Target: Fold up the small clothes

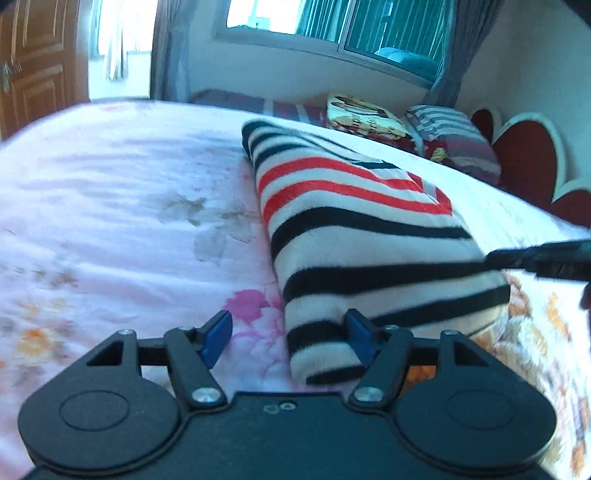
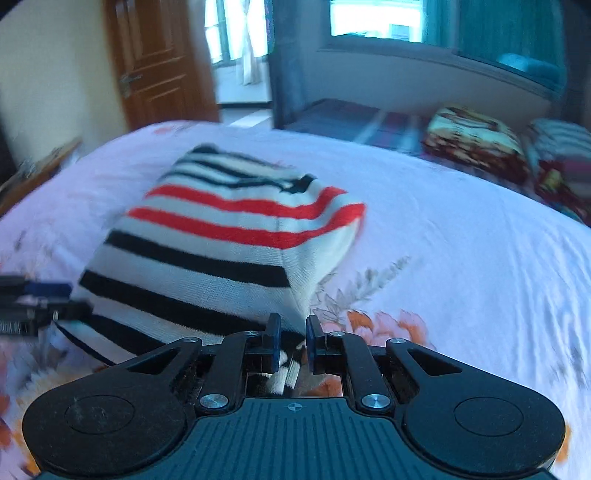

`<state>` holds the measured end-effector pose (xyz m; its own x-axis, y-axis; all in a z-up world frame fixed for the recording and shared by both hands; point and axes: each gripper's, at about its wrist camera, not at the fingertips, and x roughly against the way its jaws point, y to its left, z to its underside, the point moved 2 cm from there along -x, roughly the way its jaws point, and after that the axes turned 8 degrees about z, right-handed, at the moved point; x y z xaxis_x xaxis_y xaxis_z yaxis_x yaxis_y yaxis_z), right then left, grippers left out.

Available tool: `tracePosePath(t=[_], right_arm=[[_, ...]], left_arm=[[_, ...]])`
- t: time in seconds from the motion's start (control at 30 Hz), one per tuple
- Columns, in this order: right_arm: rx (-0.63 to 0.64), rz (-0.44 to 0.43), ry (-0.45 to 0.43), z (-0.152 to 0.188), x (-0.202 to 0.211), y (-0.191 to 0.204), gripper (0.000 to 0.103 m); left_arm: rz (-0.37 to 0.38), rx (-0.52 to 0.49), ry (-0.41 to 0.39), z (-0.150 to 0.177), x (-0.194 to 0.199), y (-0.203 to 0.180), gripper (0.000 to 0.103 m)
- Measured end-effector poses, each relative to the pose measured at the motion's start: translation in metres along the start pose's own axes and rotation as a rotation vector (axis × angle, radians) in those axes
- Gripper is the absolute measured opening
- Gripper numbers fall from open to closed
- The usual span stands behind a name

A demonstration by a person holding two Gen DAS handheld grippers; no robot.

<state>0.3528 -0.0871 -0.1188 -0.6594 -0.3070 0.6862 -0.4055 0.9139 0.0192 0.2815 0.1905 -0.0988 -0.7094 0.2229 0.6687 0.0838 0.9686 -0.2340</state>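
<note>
Place: home bedroom.
Bed: wide, pink floral bedsheet (image 1: 110, 206), red heart-shaped headboard (image 1: 528, 166).
Bedding: folded blankets (image 1: 369, 118) and striped pillow (image 1: 454, 140) stacked at the far edge.
Window: large window (image 1: 332, 22) with teal curtain, grey drapes (image 1: 170, 51) beside it.
Door: panelled wooden door (image 2: 159, 62), open to a bright adjoining room.

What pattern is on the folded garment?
Black and red stripes on white garment; clearest in the left wrist view.
</note>
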Motion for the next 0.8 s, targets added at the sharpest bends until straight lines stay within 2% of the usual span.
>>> tracePosePath(t=[0.1, 0.17, 0.2, 0.3, 0.33, 0.37, 0.4, 0.47, 0.5, 0.53, 0.57, 0.6, 0.63, 0.7, 0.8], right_arm=[[-0.02, 0.02, -0.019, 0.012, 0.038, 0.006, 0.013], [-0.047, 0.009, -0.047, 0.024, 0.065, 0.009, 0.032], [-0.055, 0.007, -0.064, 0.031, 0.079, 0.012, 0.047], [-0.056, 0.014, -0.112, 0.05, 0.12, 0.026, 0.049], [-0.073, 0.012, -0.12, 0.056, 0.134, 0.032, 0.038], [-0.08, -0.002, -0.134, 0.06, 0.147, 0.037, 0.024], [-0.078, 0.003, -0.139, 0.065, 0.16, 0.042, 0.007], [-0.101, 0.032, -0.152, 0.073, 0.183, 0.054, 0.005], [-0.132, 0.016, -0.16, 0.077, 0.196, 0.057, 0.007], [-0.16, 0.005, -0.175, 0.08, 0.208, 0.062, 0.038], [-0.184, 0.029, -0.182, 0.084, 0.218, 0.067, 0.075], [-0.2, 0.092, -0.208, 0.087, 0.231, 0.074, 0.098], [-0.19, 0.124, -0.267, 0.091, 0.244, 0.081, 0.103], [-0.148, 0.115, -0.27, 0.094, 0.256, 0.094, 0.103], [-0.187, 0.142, -0.269, 0.1, 0.268, 0.098, 0.103]], left_arm=[[-0.03, -0.025, -0.052, 0.013, 0.036, -0.015, 0.07], [-0.045, -0.038, -0.095, 0.023, 0.063, -0.026, 0.07], [-0.042, -0.046, -0.116, 0.029, 0.077, -0.033, 0.07], [-0.005, -0.037, -0.131, 0.04, 0.108, -0.044, 0.066], [0.002, -0.033, -0.141, 0.044, 0.119, -0.048, 0.041], [0.011, -0.033, -0.133, 0.046, 0.127, -0.051, 0.0], [0.008, -0.022, -0.115, 0.049, 0.134, -0.054, 0.005], [0.007, -0.013, -0.14, 0.054, 0.156, -0.062, 0.002], [0.028, -0.016, -0.164, 0.056, 0.17, -0.069, 0.002], [0.039, -0.034, -0.188, 0.058, 0.183, -0.079, 0.025], [0.018, -0.057, -0.219, 0.06, 0.195, -0.088, 0.09], [-0.044, -0.069, -0.273, 0.063, 0.208, -0.098, 0.096], [-0.073, -0.079, -0.332, 0.063, 0.219, -0.107, 0.103], [-0.033, -0.1, -0.32, 0.061, 0.228, -0.118, 0.102], [-0.037, -0.094, -0.321, 0.06, 0.234, -0.126, 0.102]])
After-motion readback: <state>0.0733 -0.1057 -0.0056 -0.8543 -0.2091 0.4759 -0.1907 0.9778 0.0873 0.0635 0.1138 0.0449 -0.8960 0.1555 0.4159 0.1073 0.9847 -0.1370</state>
